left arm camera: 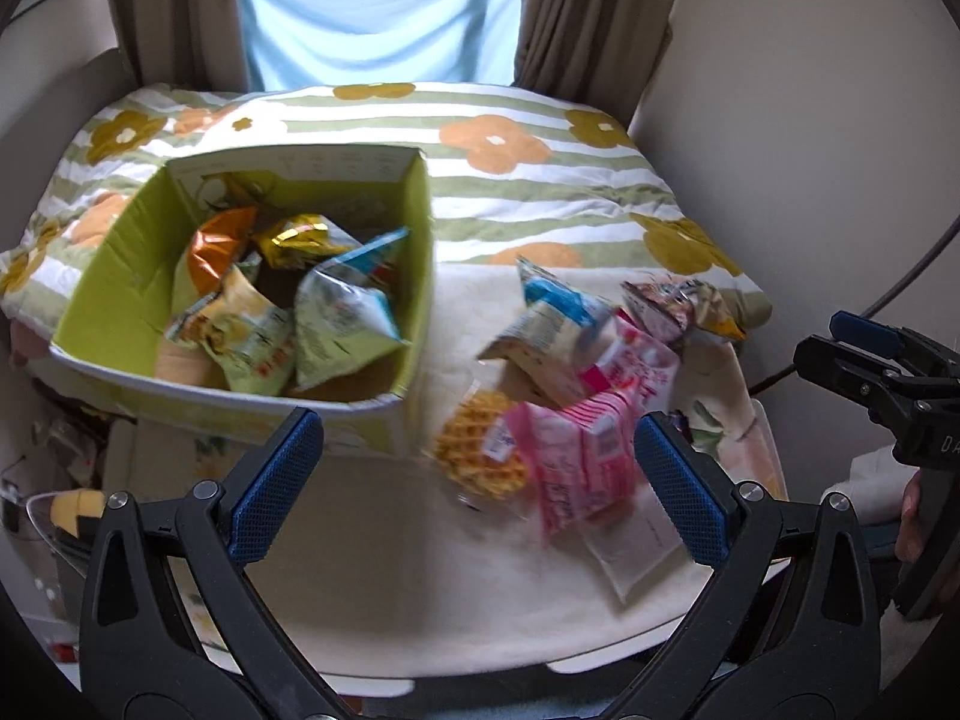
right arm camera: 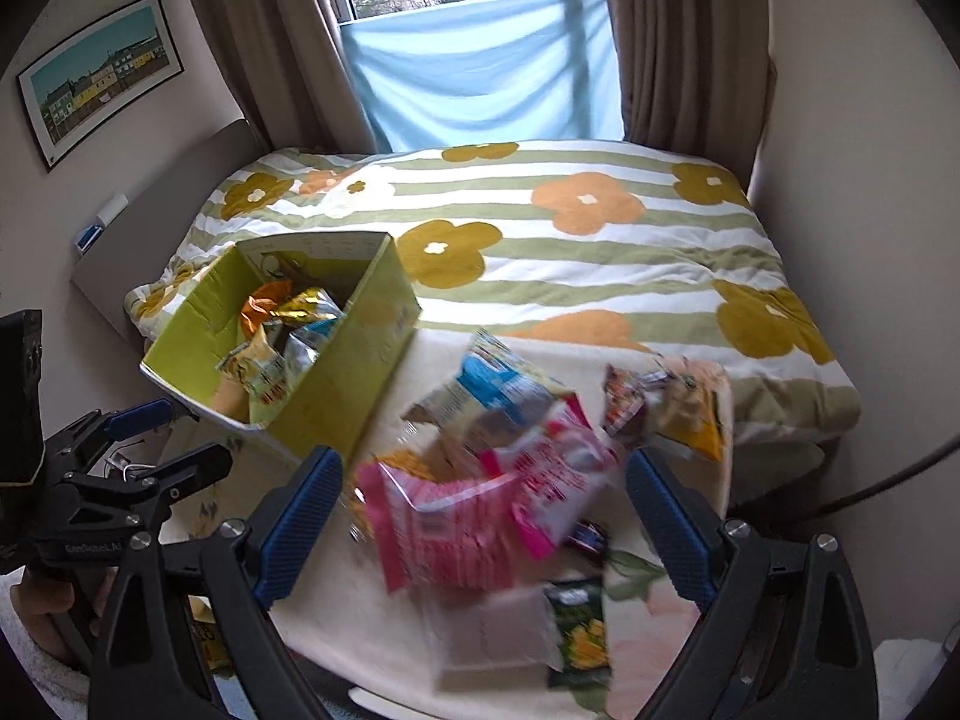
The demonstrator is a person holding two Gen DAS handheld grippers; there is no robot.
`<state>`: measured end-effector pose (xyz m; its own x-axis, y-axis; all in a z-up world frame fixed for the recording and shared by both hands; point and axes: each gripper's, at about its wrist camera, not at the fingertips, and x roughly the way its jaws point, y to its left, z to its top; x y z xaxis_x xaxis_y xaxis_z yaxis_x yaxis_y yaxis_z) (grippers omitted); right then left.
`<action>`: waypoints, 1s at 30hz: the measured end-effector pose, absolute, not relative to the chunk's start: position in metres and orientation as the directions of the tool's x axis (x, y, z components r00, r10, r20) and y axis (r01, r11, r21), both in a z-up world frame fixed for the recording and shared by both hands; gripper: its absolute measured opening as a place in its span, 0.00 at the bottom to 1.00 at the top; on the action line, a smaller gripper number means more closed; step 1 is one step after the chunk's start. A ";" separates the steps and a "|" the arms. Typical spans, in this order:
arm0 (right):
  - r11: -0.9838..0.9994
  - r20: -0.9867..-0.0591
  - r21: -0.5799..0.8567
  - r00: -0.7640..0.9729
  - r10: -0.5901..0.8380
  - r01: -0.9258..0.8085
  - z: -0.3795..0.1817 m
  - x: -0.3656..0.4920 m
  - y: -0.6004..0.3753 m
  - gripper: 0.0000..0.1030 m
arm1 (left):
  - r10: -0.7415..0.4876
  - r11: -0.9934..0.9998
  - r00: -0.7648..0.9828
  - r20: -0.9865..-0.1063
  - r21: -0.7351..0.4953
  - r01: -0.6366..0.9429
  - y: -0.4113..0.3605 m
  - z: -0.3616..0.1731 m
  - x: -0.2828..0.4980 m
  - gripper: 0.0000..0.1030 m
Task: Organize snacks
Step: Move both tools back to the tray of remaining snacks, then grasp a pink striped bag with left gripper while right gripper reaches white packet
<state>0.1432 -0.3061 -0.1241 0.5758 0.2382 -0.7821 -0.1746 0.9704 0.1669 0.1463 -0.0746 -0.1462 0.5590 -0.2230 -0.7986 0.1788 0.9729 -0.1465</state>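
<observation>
Snacks (left arm camera: 558, 396) heaped loose on a cream cloth (left arm camera: 384, 588), just right of a green box (left arm camera: 120, 276) already part-filled with packets (left arm camera: 336, 312). Seen from the left gripper (left arm camera: 477, 492): fingers spread wide, nothing between the blue pads (left arm camera: 276, 480), hanging above the cloth's near edge. Waffle pack (left arm camera: 480, 450) and pink carton (left arm camera: 576, 456) lying ahead of the tips, nearer the right-hand pad, apparently not touching either, though blurred. Box corner just beyond the left-hand pad. Seen from the right gripper (right arm camera: 483, 516): likewise wide open and empty, with the pink carton (right arm camera: 450, 534) framed between the fingers (right arm camera: 300, 522) but lower down on the cloth. Dark green packet (right arm camera: 579, 630) nearest the camera; blue-and-white bag (right arm camera: 498, 396) farther back. Behind all, a flowered striped duvet (right arm camera: 600, 276).
</observation>
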 end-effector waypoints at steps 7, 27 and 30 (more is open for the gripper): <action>0.973 -0.808 0.158 0.544 0.226 -0.169 -0.158 0.114 -0.335 0.91 | -0.249 0.967 0.497 -0.831 -0.185 0.176 -0.117 -0.176 0.134 1.00; 0.974 -0.849 0.122 0.488 0.202 -0.191 -0.275 0.070 -0.304 0.91 | -0.200 0.958 0.325 -0.924 -0.114 0.264 -0.179 -0.281 0.186 1.00; 0.972 -0.837 0.122 0.506 0.209 -0.199 -0.287 0.065 -0.294 0.91 | -0.198 0.954 0.327 -0.924 -0.106 0.280 -0.182 -0.291 0.191 1.00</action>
<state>0.0648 -0.2942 -0.2868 0.5057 0.2085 -0.8371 -0.1993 0.9723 0.1218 0.1907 -0.1816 -0.2909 0.3265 -0.1980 -0.9242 0.2796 0.9543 -0.1057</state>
